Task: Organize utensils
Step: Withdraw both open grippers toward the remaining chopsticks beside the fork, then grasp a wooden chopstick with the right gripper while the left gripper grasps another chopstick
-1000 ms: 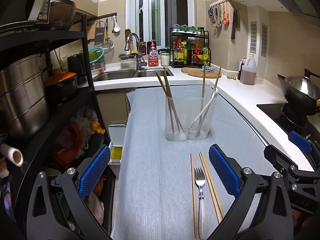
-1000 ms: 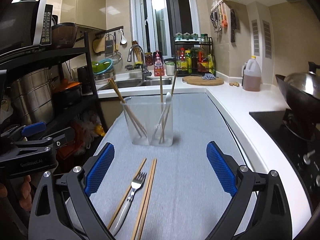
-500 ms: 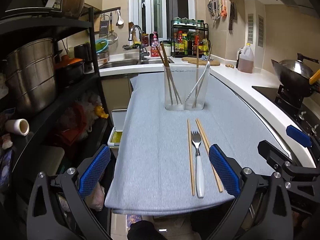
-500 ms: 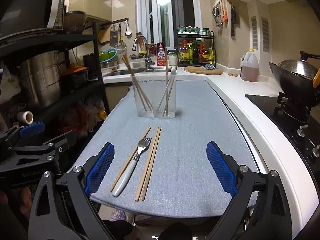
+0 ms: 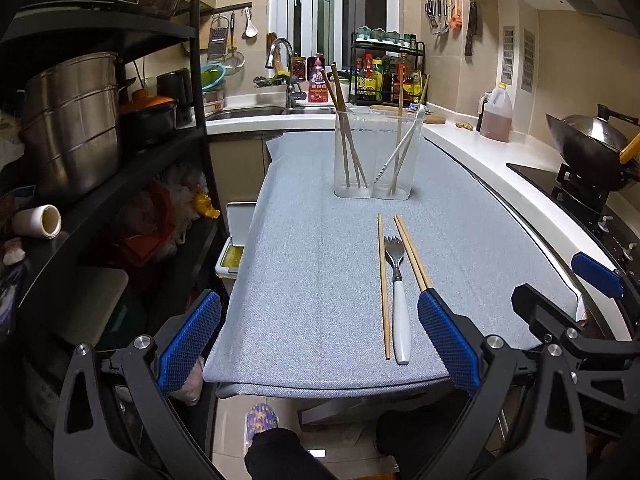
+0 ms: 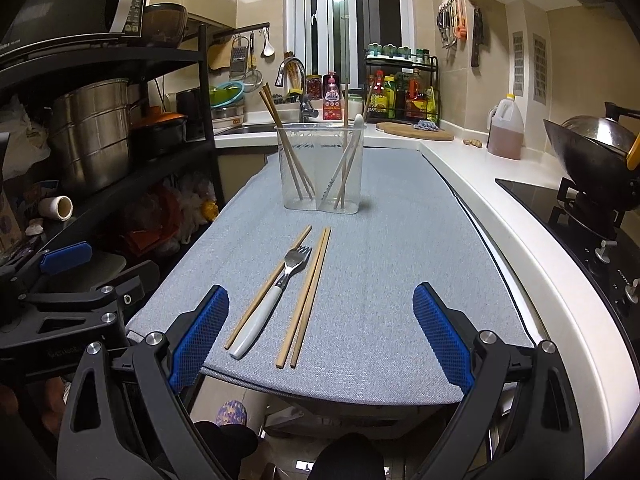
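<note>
Grey mat (image 6: 400, 264), fork (image 6: 276, 292) ahead of spread right tool (image 6: 320, 332), left tool (image 5: 316, 344) spread, both empty.

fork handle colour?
White handle on the fork, metal tines; clearest in the right wrist view.

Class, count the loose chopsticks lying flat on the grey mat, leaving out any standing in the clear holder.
3. A single chopstick lies left of the fork; a pair of chopsticks lies side by side on the fork's right.
</note>
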